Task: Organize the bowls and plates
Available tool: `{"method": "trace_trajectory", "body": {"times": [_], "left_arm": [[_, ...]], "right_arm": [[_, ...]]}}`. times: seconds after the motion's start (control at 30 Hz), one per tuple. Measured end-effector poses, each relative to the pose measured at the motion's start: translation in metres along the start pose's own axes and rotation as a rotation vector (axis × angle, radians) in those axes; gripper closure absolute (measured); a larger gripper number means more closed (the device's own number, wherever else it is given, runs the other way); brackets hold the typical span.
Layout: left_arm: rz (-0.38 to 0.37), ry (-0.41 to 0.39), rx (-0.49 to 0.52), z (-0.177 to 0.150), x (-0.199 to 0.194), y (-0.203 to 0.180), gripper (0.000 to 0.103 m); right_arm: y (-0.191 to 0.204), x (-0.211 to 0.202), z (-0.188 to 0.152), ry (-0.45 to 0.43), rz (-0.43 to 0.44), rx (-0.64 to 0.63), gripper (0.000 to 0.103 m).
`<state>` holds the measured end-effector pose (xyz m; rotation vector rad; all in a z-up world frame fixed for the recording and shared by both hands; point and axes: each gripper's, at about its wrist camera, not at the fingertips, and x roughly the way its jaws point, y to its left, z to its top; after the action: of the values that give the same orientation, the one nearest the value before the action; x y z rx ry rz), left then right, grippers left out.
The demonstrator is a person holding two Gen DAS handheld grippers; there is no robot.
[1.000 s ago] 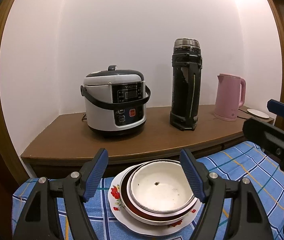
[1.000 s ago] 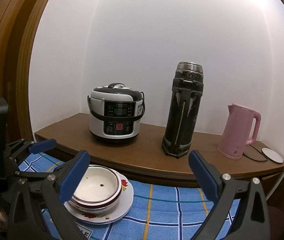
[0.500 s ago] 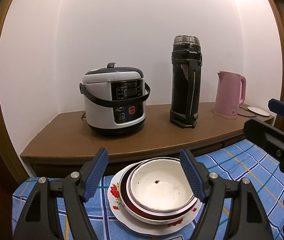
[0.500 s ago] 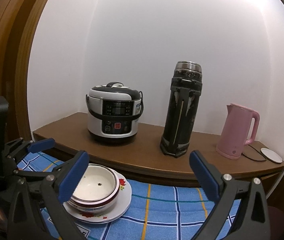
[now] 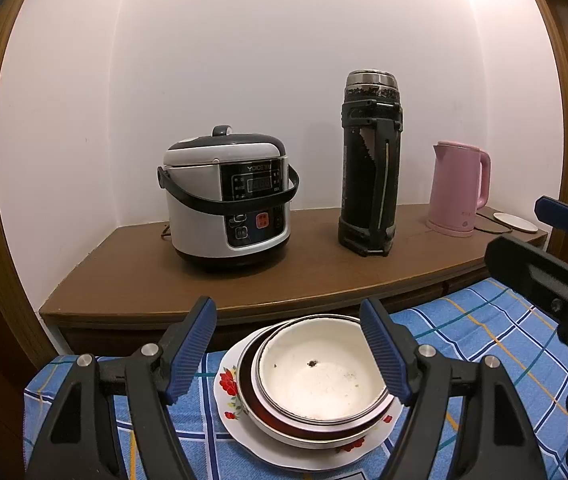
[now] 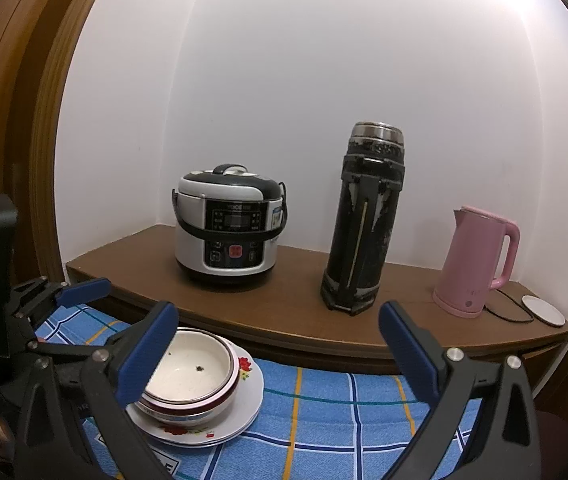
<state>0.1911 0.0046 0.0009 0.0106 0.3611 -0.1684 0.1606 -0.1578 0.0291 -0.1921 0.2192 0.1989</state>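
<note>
A white bowl (image 5: 320, 376) with a dark speck inside sits nested in a dark-red-rimmed bowl (image 5: 256, 392), stacked on a white floral plate (image 5: 230, 396) on the blue checked cloth. My left gripper (image 5: 290, 356) is open, its blue pads either side of the stack and above it, holding nothing. My right gripper (image 6: 278, 354) is open and empty, with the stack (image 6: 194, 376) at its lower left. The left gripper also shows at the left of the right wrist view (image 6: 64, 296).
A brown wooden shelf (image 5: 132, 280) behind the cloth carries a rice cooker (image 5: 226, 200), a tall black thermos (image 5: 368, 164), a pink kettle (image 5: 458, 188) and a small white coaster (image 5: 514, 222). White wall behind; wooden frames at both sides.
Both views have shifted only slightly; the shelf items sit a little higher in the left wrist view. The stack and both grippers' openings are unchanged.
</note>
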Motion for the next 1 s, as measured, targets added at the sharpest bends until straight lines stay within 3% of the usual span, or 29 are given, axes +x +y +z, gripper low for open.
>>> {"method": "trace_trajectory", "body": {"times": [1.0], "left_arm": [[-0.006, -0.006, 0.004, 0.0009, -0.0035, -0.0007, 0.026]], "right_arm": [[0.0003, -0.0002, 0.0014, 0.000, 0.001, -0.001, 0.001]]}}
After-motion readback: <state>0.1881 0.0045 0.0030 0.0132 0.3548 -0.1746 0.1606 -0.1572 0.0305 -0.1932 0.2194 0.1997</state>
